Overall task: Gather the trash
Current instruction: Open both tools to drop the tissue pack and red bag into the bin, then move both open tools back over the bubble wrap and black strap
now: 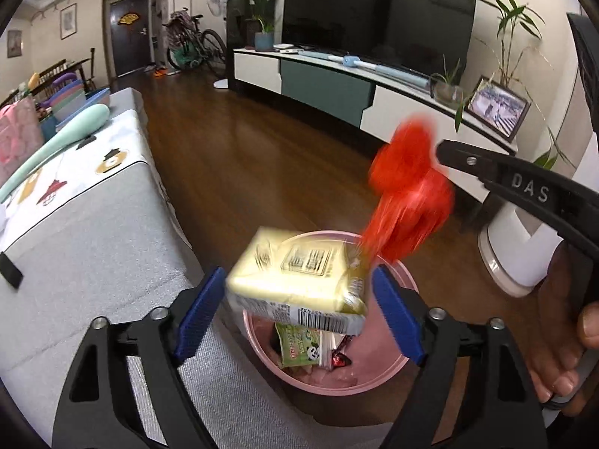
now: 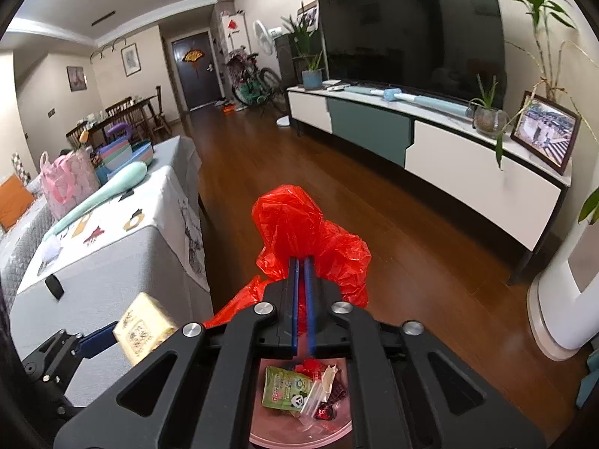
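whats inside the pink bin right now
Inside the pink bin: a green panda wrapper, a clear wrapper and a dark red one. The yellow carton covers the rest.

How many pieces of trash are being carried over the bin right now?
2: yellow box between the left hand-held gripper's open pads; red plastic bag pinched by the right hand-held gripper.

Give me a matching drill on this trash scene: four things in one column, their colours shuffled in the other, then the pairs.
Things:
1. carton
2. bag
3. bin
4. wrapper

Colours:
A. pink
B. green
C. pale yellow
D. red

Pairs: 1-C, 2-D, 3-A, 4-B
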